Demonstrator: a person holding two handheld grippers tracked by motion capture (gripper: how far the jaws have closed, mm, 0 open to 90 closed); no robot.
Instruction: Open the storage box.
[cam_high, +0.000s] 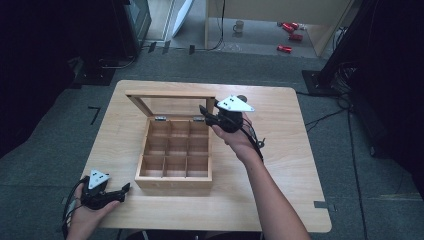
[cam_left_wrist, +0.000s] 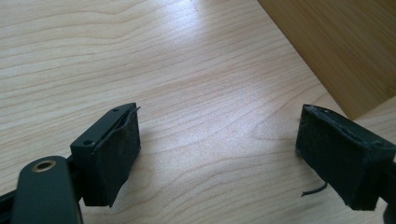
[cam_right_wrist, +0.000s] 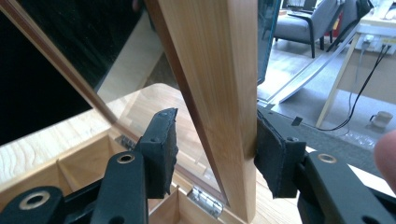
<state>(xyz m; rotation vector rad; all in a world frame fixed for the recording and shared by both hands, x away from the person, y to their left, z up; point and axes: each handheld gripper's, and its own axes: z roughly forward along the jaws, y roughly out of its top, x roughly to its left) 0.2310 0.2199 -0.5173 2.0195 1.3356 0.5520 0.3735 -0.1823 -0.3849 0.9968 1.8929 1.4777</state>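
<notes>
My left gripper (cam_high: 124, 191) sits low at the counter's (cam_high: 280, 165) near-left corner, jaws pointing right toward the box's near-left corner. Left gripper view: jaws spread wide, nothing between them but bare wood grain, the box wall just ahead at upper right.

Wooden box (cam_high: 174, 155) is mid-counter, a bit left of centre. Nine compartments in a 3x3 grid, all look empty. Long axis runs near edge to far edge; hinges on the far side, front wall facing me. Lid (cam_high: 172, 103) is open, standing up and tilted back toward the far edge, a wood frame around a glass pane (cam_high: 175, 106).

My right gripper (cam_high: 204, 113) is at the lid's right-hand side, jaws pointing left, grey three-cornered plate (cam_high: 235, 104) on top. Right gripper view: jaws straddle the lid's side rail (cam_right_wrist: 219, 93); the right pad (cam_right_wrist: 270, 154) touches the wood, the left pad (cam_right_wrist: 161, 149) has a gap to it. So partly spread around the rail, not pinched. One hinge (cam_right_wrist: 205, 199) shows below.

Counter is pale wood with rounded corners, bare apart from the box. It stands on grey carpet (cam_high: 65, 130). Cables (cam_high: 330, 116) run across the floor on the right. Far back: a mug (cam_high: 239, 26) and red items (cam_high: 289, 35) on the floor under a light wood desk. Left and right edges of the room are dark.
</notes>
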